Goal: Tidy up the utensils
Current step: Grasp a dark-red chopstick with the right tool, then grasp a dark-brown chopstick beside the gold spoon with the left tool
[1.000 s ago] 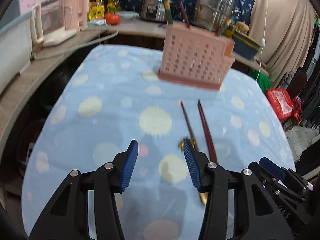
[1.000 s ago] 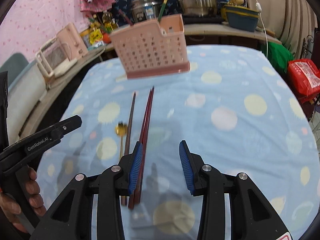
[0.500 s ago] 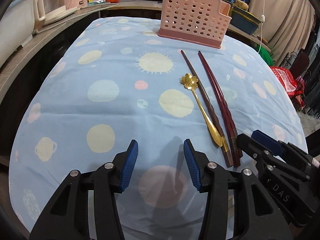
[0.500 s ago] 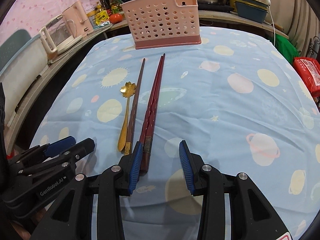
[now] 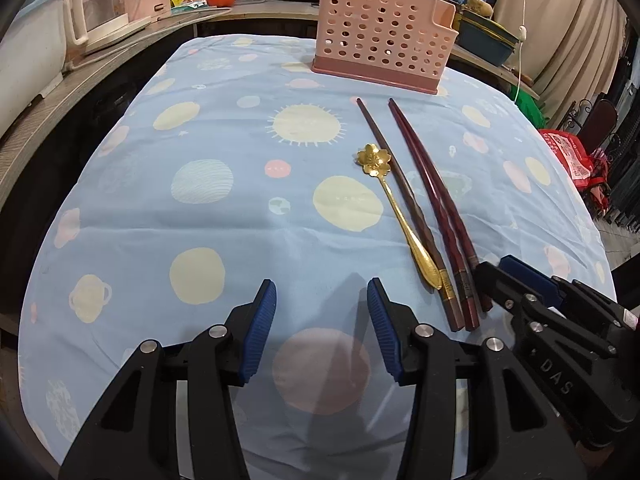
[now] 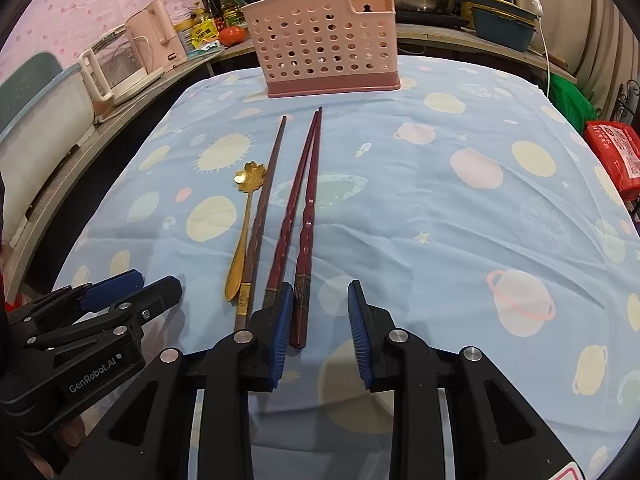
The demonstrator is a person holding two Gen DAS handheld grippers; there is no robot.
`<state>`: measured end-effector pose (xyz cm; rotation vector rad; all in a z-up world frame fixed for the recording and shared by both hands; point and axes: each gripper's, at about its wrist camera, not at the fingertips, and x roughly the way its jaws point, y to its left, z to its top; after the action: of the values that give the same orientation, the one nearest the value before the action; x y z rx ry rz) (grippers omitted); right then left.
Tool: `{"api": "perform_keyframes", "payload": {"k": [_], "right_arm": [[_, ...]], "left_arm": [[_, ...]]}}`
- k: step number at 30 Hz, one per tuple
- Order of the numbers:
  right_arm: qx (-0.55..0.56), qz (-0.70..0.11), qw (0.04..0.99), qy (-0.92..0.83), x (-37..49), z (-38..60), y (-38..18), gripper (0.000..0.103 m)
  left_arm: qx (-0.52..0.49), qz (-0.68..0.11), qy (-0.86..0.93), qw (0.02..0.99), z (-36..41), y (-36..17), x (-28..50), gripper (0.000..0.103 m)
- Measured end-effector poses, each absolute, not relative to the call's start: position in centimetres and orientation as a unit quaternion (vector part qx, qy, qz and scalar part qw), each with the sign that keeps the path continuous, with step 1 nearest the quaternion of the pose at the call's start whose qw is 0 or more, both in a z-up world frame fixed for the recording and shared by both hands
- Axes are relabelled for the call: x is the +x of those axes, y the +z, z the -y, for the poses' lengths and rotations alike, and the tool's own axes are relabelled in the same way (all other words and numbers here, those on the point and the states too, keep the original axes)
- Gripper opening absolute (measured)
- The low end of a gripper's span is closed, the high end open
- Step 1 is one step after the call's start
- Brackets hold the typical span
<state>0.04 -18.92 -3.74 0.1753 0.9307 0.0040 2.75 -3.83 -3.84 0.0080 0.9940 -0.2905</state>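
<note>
- On the cloth-covered surface [image 6: 460,216], three chopsticks [image 6: 308,216] and a gold spoon [image 6: 244,220] are laid side by side, well short of the pink holder [image 6: 324,40].
- The utensils are judged light, stiff and slippery; their thick near ends are best pinched.
- The right hand-held gripper [image 6: 316,316] is held apart, one red chopstick's end between its pads.
- The left hand-held gripper [image 5: 322,330] is spread, empty.

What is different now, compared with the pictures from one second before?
Both grippers drew back and tipped down: the pink basket now looks farther off, and the gold spoon and chopsticks show full length. The left gripper and right gripper are open as before, holding nothing. Spoon, chopsticks and basket lie unmoved on the blue cloth.
</note>
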Motion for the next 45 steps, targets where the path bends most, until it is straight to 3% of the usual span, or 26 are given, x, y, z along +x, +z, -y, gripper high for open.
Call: {"api": "perform_keyframes", "payload": {"k": [7,14,18,29,34,42,45], "right_arm": [[0.068,-0.449,0.891,0.001,0.0,18.6,-3.9,0.007],[0.088,-0.45,0.889,-0.008,-1.2,20.2,-3.7,0.007],[0.099,-0.448,0.888,-0.016,-2.1,21.2,-3.4,0.007],[0.118,-0.454,0.883,-0.019,-3.1,22.3,-3.6,0.007],[0.118,-0.454,0.883,-0.016,-3.0,22.3,-3.6,0.007],[0.12,-0.452,0.884,-0.015,-3.1,22.2,-3.7,0.007],[0.121,-0.452,0.884,-0.015,-3.2,22.2,-3.6,0.007]], "left_arm": [[0.007,-0.476,-0.142,0.868,4.3,-3.8,2.5,0.045],[-0.005,-0.479,-0.165,0.862,5.0,-3.3,2.3,0.045],[-0.022,-0.483,-0.193,0.854,5.9,-3.0,1.8,0.052],[-0.005,-0.488,-0.2,0.849,8.2,-4.0,1.8,0.051],[0.007,-0.482,-0.196,0.854,8.4,-4.1,1.9,0.042],[0.003,-0.485,-0.215,0.847,8.2,-4.3,1.7,0.01],[-0.002,-0.487,-0.218,0.846,8.0,-4.3,1.7,0.007]]}}
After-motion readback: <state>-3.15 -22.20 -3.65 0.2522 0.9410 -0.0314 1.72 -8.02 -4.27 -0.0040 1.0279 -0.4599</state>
